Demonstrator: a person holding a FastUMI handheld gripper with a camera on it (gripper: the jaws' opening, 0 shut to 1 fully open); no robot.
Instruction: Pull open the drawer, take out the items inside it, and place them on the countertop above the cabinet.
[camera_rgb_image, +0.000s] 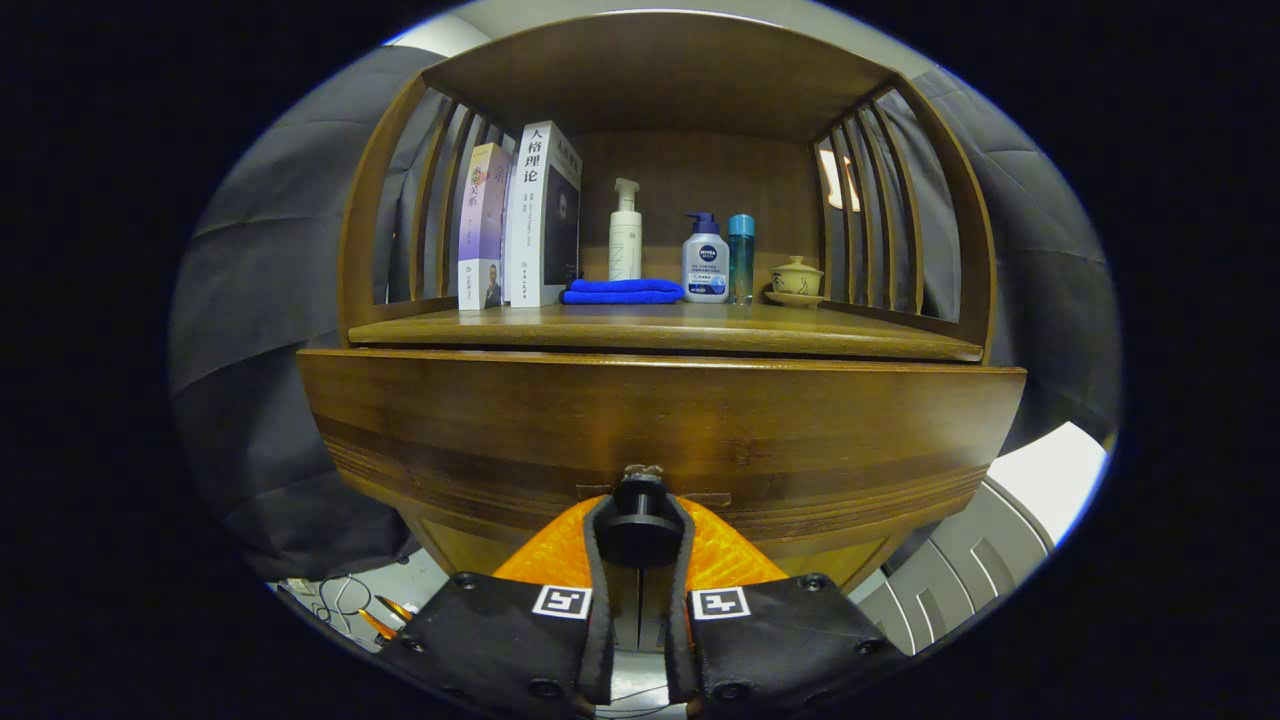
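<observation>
A wooden cabinet with a wide drawer front (660, 420) stands right ahead of me. A dark round knob (640, 515) sticks out of the drawer's lower middle. My gripper (640, 525) is shut on that knob, one finger pressing each side. The drawer front stands out a little from the shelf edge above it; its inside is hidden. Above the drawer lies the wooden countertop (660, 330) under a curved hood.
On the countertop stand two books (520, 225), a folded blue cloth (622, 291), a white pump bottle (625, 235), a second pump bottle (705, 260), a teal bottle (741, 255) and a lidded tea bowl (796, 280). Slatted sides enclose the shelf. Cables (340, 595) lie on the floor lower left.
</observation>
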